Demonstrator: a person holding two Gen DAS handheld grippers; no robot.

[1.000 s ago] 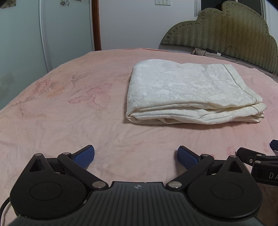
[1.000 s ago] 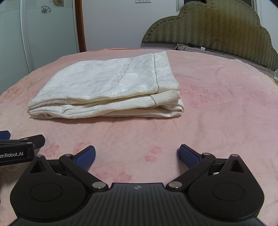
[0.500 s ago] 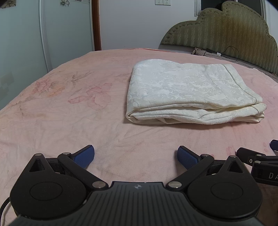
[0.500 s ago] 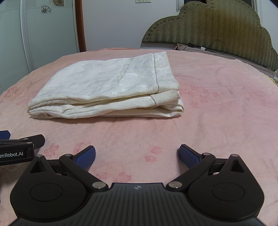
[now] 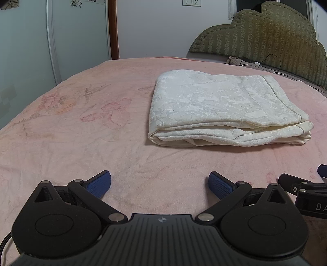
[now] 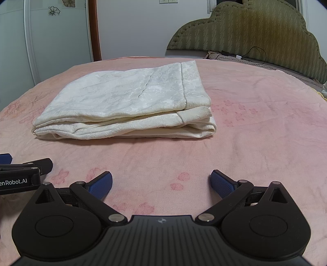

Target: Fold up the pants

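Nothing has shifted over the past second: both tools sit where they were, low over the near edge of a pink floral bedspread point(image 5: 85, 126). Left tongs point(image 5: 159, 184) gape wide, the 2 blue pads point(image 5: 100, 183) far apart and gripping nothing. Right tongs point(image 6: 161, 183) stand equally wide and equally empty. Cream pants point(image 5: 224, 110), folded into a thick rectangular stack of several layers, lie flat on the bed beyond both tools, apart from every pad; from the left camera the stack lies right of centre, from the right camera point(image 6: 130, 106) left of centre. Printed lettering on the neighbouring tool reads "enRobot.AI" point(image 6: 13, 182) at the left edge of the right view, the start cut off; only "DA" point(image 5: 320, 207) shows at the right edge of the left view. An olive scalloped headboard point(image 6: 255, 30) rises at far right, with a black cable point(image 6: 255, 51) trailing beneath it. Flower decals point(image 6: 53, 10) mark the pale wardrobe doors at far left.
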